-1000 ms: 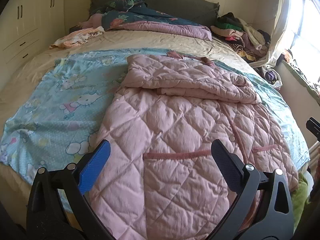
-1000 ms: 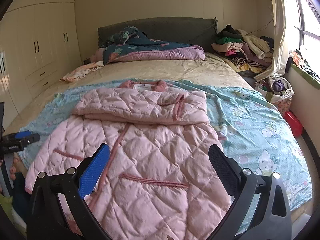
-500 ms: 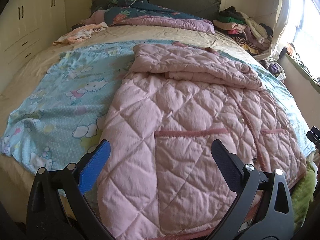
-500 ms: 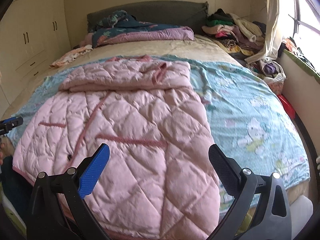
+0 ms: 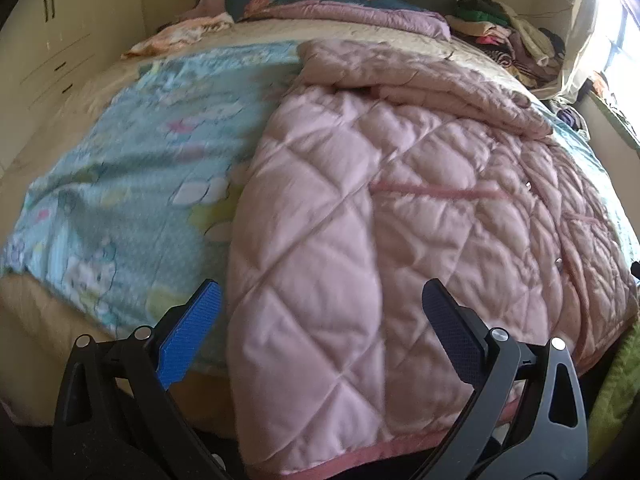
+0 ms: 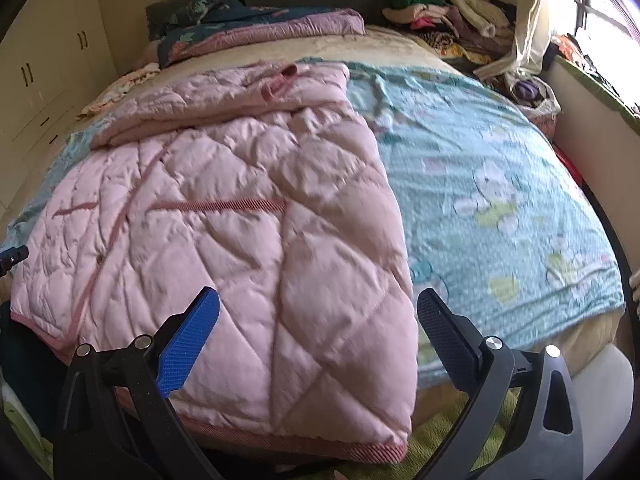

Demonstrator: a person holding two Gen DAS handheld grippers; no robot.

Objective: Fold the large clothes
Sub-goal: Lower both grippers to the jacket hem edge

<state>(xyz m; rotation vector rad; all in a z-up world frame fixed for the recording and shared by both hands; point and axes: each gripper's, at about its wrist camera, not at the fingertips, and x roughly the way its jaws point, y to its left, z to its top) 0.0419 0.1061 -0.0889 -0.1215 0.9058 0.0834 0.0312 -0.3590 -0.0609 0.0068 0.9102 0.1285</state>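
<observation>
A large pink quilted robe [image 5: 360, 208] lies flat on the bed, its top part folded down over itself, its hem hanging over the near bed edge. It also shows in the right wrist view [image 6: 240, 220]. My left gripper [image 5: 320, 300] is open and empty, low over the robe's left hem corner. My right gripper [image 6: 318, 304] is open and empty, low over the robe's right hem corner. The left gripper's tip [image 6: 14, 256] shows at the left edge of the right wrist view.
The robe lies on a light blue cartoon-print sheet [image 5: 132, 152] [image 6: 480, 184] over the bed. Folded bedding [image 6: 260, 28] and a clothes pile [image 6: 452, 12] sit at the head. White cupboards [image 5: 60, 40] stand left, a window ledge [image 6: 592, 80] right, a green rug [image 6: 460, 432] below.
Both grippers have moved down and closer to the near bed edge, so the robe's hem now fills the lower view. Both stay open. The robe has not moved.
</observation>
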